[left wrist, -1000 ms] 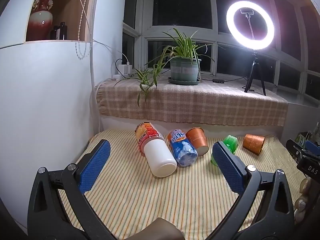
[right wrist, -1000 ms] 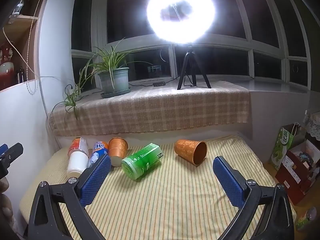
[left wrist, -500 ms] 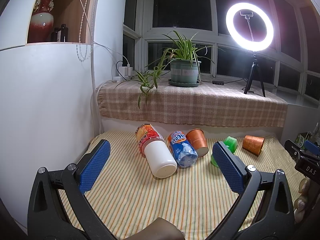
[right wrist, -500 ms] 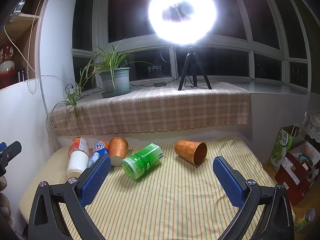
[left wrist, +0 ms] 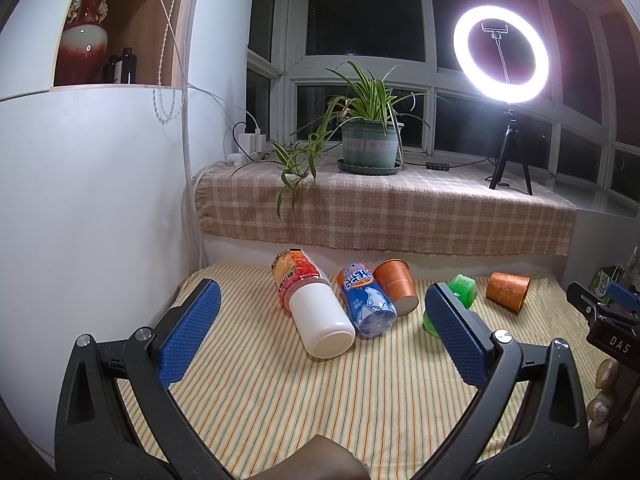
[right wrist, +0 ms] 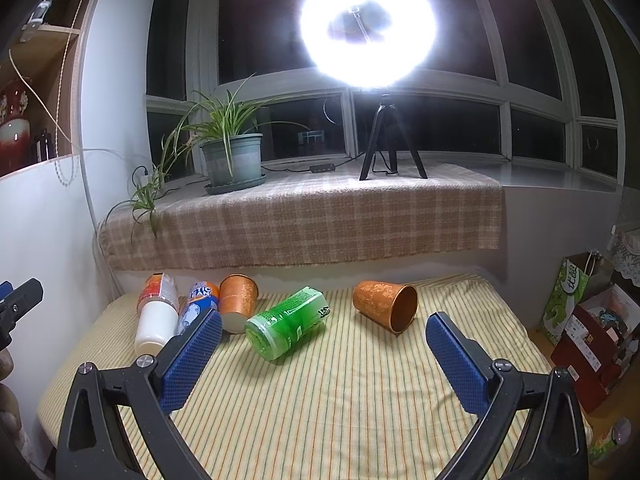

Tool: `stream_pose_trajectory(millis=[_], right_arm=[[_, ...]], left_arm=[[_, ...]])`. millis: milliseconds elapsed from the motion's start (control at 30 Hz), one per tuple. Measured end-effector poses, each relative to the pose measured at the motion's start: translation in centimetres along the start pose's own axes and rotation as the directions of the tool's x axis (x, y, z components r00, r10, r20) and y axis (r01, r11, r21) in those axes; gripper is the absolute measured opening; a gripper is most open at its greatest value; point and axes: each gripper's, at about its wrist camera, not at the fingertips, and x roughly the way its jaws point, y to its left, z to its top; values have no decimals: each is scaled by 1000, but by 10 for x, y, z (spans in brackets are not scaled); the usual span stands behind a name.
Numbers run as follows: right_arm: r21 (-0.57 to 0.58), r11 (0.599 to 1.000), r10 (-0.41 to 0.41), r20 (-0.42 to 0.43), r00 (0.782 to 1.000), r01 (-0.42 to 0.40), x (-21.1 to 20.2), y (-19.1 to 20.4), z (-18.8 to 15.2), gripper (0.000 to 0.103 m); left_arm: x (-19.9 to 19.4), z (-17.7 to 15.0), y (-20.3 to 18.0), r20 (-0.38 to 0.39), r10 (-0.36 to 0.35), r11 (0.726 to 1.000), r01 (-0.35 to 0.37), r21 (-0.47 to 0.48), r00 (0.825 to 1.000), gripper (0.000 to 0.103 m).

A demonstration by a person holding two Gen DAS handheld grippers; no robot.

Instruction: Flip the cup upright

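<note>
Nearest, the left gripper (left wrist: pixel 322 330) stands with its blue pads wide apart and nothing between them; the right gripper (right wrist: pixel 324 350) is spread the same way, also empty. Both hover above the striped cloth (right wrist: pixel 340 400), with bare stripes directly under each.

Just ahead of the left gripper lie a white bottle (left wrist: pixel 316 314) with a red-orange label, whose small print is unreadable, and touching it a blue can (left wrist: pixel 366 304) reading "ARCTIC OCEAN". Ahead of the right gripper, slightly left of centre, a green can (right wrist: pixel 286 328) lies on its side, its lettering too small to read.

Beyond that, right of centre, the copper cup (right wrist: pixel 384 305) lies tipped over, mouth toward the gripper, open cloth around it. A second copper cup (right wrist: pixel 237 300) lies far left against the blue can.

Farthest, a checked-cloth ledge (right wrist: pixel 312 220) carries a potted plant (right wrist: pixel 232 152) and ring light (right wrist: pixel 368 28).
</note>
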Motion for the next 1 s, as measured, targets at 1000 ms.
stream_pose_trajectory(millis=[1000], right_arm=[[-13,1000,11,-23,1000,-11,9,11,-6,103]], left_arm=[[8,-4,2,-5,7,1000,-7,-1,1000,103]])
